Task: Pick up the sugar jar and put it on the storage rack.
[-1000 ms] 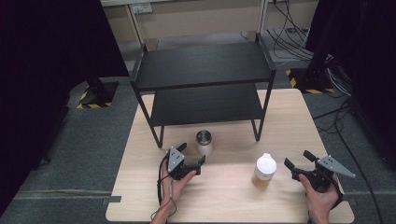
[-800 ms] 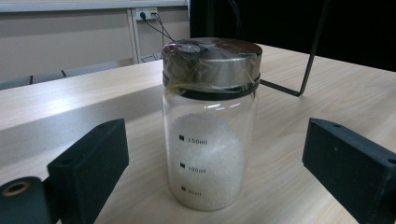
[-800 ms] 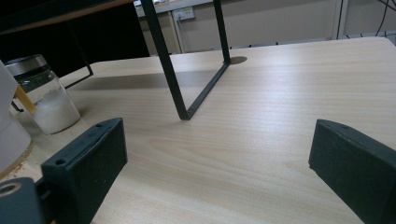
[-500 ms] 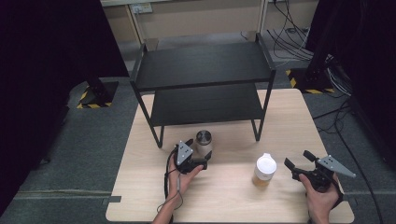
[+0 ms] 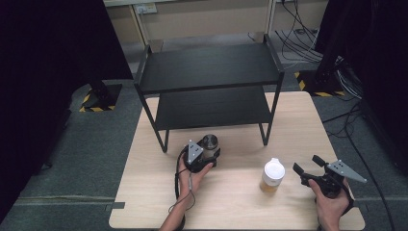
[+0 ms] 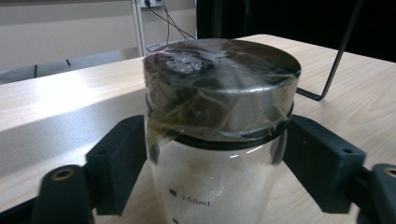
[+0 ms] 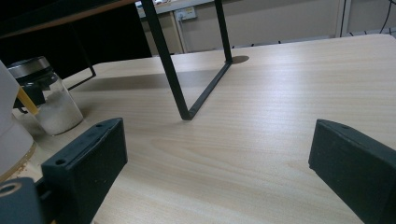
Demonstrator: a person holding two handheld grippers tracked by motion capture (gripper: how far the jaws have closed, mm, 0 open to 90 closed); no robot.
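A small glass jar (image 5: 210,142) with a metal lid and white powder inside stands on the wooden table (image 5: 231,202), just in front of the black shelf. My left gripper (image 5: 208,153) has just been closing, and its jaws now press the jar's two sides. In the left gripper view the jar (image 6: 219,107) stands between the black pads (image 6: 116,163) of the left gripper (image 6: 210,161). My right gripper (image 5: 307,164) rests at the table's right front, open and holding nothing. In the right gripper view the right gripper (image 7: 219,163) faces bare table, with the jar (image 7: 51,100) far to the left.
A white-lidded bottle (image 5: 273,175) of yellowish contents stands between the two hands. The two-tier black metal shelf (image 5: 209,67) fills the back of the table; one leg (image 7: 187,93) comes down ahead of the right gripper. Grey floor surrounds the table.
The left hand moved forward and right to the jar, and its jaws went from wide open to closed around it. The right hand stayed where it was.
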